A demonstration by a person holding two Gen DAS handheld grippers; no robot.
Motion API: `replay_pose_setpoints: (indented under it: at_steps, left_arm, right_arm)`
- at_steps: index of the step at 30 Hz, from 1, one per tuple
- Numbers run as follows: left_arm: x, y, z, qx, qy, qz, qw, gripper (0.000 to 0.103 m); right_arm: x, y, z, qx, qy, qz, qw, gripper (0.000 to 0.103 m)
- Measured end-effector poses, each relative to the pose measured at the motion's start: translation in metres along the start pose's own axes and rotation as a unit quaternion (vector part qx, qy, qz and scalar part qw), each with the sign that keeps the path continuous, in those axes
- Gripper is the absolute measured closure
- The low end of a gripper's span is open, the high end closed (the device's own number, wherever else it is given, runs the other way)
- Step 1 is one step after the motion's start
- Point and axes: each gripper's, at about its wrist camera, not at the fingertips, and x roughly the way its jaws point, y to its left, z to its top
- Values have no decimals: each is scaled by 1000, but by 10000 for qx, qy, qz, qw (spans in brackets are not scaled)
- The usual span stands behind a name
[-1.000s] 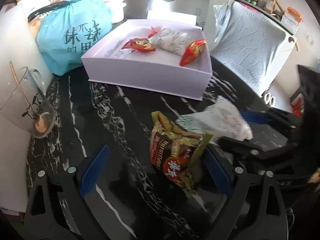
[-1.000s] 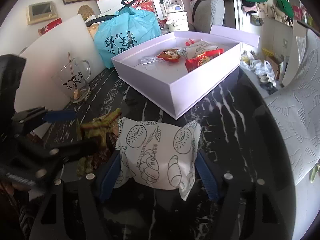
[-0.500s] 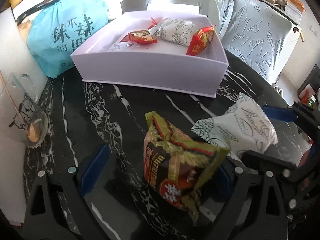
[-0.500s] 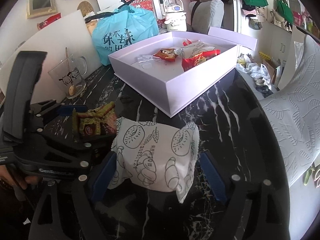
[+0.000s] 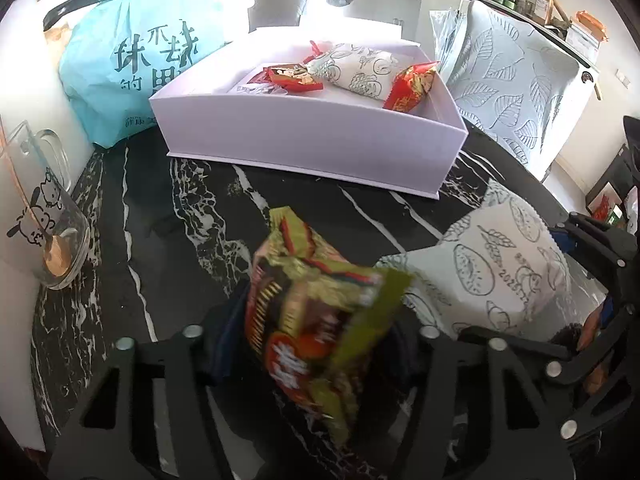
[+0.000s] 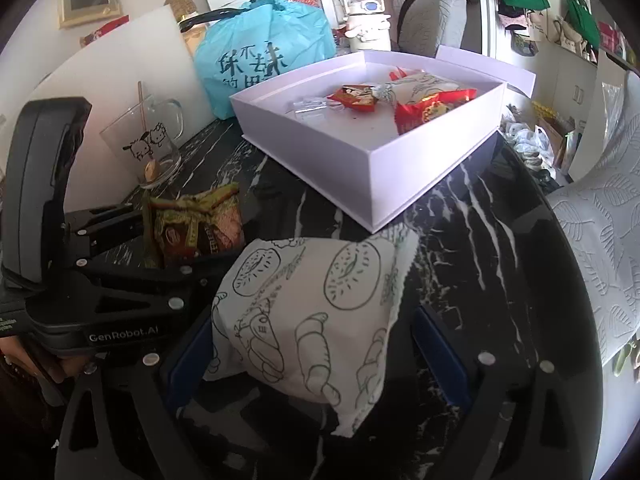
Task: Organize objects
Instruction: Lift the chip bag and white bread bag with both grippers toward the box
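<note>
Left wrist view: left claw (image 5: 316,344) has closed onto the green snack packet (image 5: 316,312); right claw (image 6: 316,344) clamps the bread packet (image 6: 312,312), both ready for the box (image 5: 320,140).

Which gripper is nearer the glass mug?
Left. The left gripper, shut on the green snack packet, is just right of the glass mug; the right gripper sits farther right.
</note>
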Motion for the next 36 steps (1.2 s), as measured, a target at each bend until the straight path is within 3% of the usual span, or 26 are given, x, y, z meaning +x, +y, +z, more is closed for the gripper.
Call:
replay_pose_setpoints:
  at_steps: [1,2,7,20,36]
  left_arm:
    - [-1,0,-1,22,13,-18,10000,49]
    - [-2,0,-2,36,20,-49,10000,49]
    - [-9,0,-10,114,64,-95,9999,51]
    - [-29,2,-28,56,83,-28,9999,52]
    - [-51,-12,-35,175,23,47,9998,52]
  right_arm:
    - [-1,2,0,-18,-20,167,9999,26]
    - [-2,4,-1,-9,-10,241,9997,31]
    - [-3,9,-3,5,-10,205,9998,36]
    - [-15,17,-14,112,-67,68,9999,43]
    - [-44,29,-31,-78,-133,-7,9999,44]
